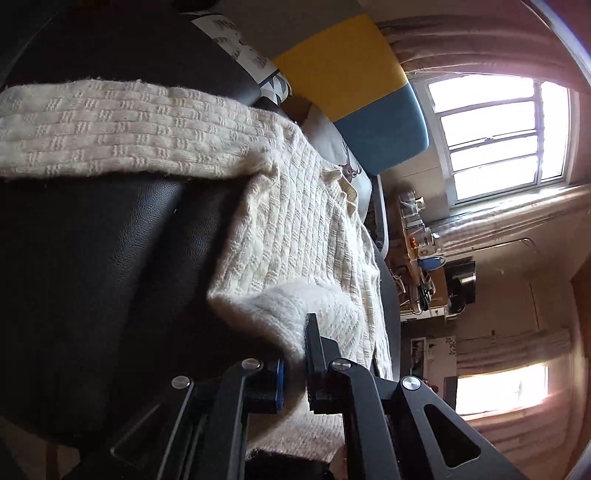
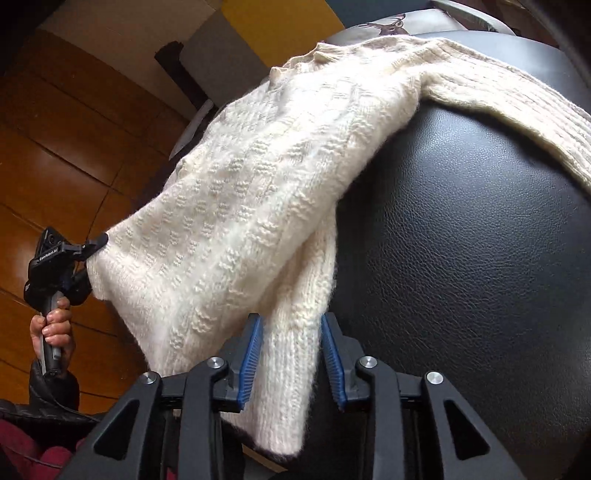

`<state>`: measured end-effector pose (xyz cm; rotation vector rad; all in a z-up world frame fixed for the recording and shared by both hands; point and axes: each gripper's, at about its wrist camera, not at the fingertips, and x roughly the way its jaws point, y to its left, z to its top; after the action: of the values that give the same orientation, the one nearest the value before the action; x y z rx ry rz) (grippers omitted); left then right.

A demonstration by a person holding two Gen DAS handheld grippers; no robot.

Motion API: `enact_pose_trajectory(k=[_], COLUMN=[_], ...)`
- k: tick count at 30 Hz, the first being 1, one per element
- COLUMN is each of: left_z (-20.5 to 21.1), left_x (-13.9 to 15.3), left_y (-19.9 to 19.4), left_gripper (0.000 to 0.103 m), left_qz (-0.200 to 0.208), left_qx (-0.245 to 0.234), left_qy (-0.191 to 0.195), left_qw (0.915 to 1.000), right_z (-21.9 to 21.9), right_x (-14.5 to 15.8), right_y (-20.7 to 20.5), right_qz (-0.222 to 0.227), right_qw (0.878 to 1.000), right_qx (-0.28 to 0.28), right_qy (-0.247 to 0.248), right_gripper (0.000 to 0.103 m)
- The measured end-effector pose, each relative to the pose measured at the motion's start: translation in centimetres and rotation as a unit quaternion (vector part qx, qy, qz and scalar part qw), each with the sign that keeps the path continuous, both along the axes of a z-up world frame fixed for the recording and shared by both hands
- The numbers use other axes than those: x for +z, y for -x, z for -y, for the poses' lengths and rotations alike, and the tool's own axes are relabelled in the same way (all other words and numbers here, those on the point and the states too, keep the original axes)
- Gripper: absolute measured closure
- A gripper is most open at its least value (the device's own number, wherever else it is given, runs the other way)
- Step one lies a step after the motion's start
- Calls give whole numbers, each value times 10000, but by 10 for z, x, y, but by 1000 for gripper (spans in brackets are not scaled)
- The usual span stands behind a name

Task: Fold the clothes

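A cream knitted sweater [image 1: 295,221] lies spread over a black leather seat [image 1: 92,277], one sleeve stretched out to the left. My left gripper [image 1: 295,365] is shut on a bottom corner of the sweater, with wool bunched between its fingers. In the right wrist view the sweater [image 2: 240,184] hangs off the seat [image 2: 461,240] edge. My right gripper [image 2: 290,354] is shut on the ribbed hem, blue pads pressing either side of the thick fold. The left gripper [image 2: 98,242] shows there too, pinching the opposite hem corner, with a hand [image 2: 55,328] on its handle.
Yellow and blue cushions [image 1: 343,62] and a deer-print cushion [image 2: 388,22] sit behind the sweater. A bright window [image 1: 498,136] and a cluttered table [image 1: 421,251] lie beyond. Wooden floor [image 2: 55,147] shows beside the seat.
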<state>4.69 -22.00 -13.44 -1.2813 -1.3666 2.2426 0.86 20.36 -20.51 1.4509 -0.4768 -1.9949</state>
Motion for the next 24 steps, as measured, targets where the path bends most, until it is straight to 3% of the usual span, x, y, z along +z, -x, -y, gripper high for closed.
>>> enact_pose_trajectory(k=[5, 8, 12, 18, 21, 24], left_z=[3, 4, 2, -4, -5, -6], left_x=[-8, -12, -14, -18, -19, -19], left_y=[-2, -3, -2, -1, -2, -4], left_gripper=[96, 96, 96, 95, 95, 95], left_qz=[58, 86, 94, 180, 226, 227], left_qx=[11, -6, -86, -184, -198, -189], left_qy=[-152, -216, -287, -338, -322, -313], left_qw=[9999, 9997, 9995, 9991, 9990, 9991], right_z=[-34, -29, -17, -10, -4, -10], right_x=[-26, -21, -12, -6, -6, -4], right_y=[4, -3, -12, -14, -3, 9], right_qz=[500, 189, -268, -437, -220, 281], right_qw=[9870, 9913, 9962, 9949, 9937, 9894], right_qx=[-676, -543, -209, -109, -152, -147], right_qy=[1369, 1186, 802, 900, 1091, 1415], right_gripper=[70, 70, 61, 61, 61, 62])
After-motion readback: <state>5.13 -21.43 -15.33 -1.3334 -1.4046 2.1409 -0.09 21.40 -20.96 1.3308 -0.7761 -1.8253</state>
